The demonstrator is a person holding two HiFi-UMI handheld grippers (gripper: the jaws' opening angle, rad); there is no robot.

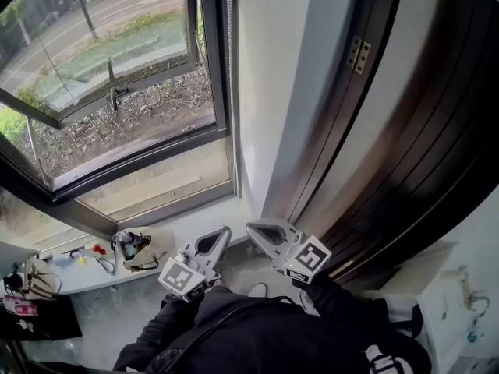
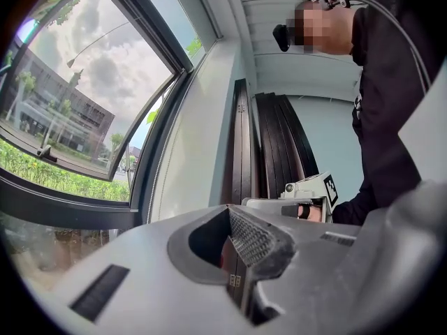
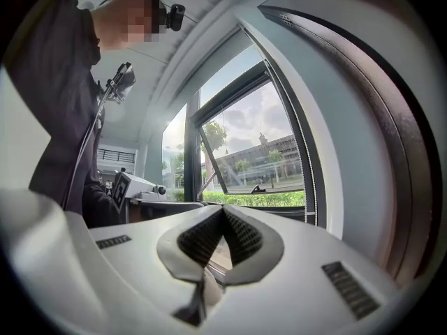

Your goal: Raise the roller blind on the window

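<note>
My left tool (image 1: 222,234) and right tool (image 1: 256,229), pressed together empty, hang below the dark-framed window (image 1: 148,115), its glass bare beside the white bead chain (image 1: 229,68); I judge the roller blind already up, no pull needed.

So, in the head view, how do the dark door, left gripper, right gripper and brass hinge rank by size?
1. dark door, largest by far.
2. left gripper and right gripper: alike, no ranking.
3. brass hinge, smallest, though farther from the camera.
</note>
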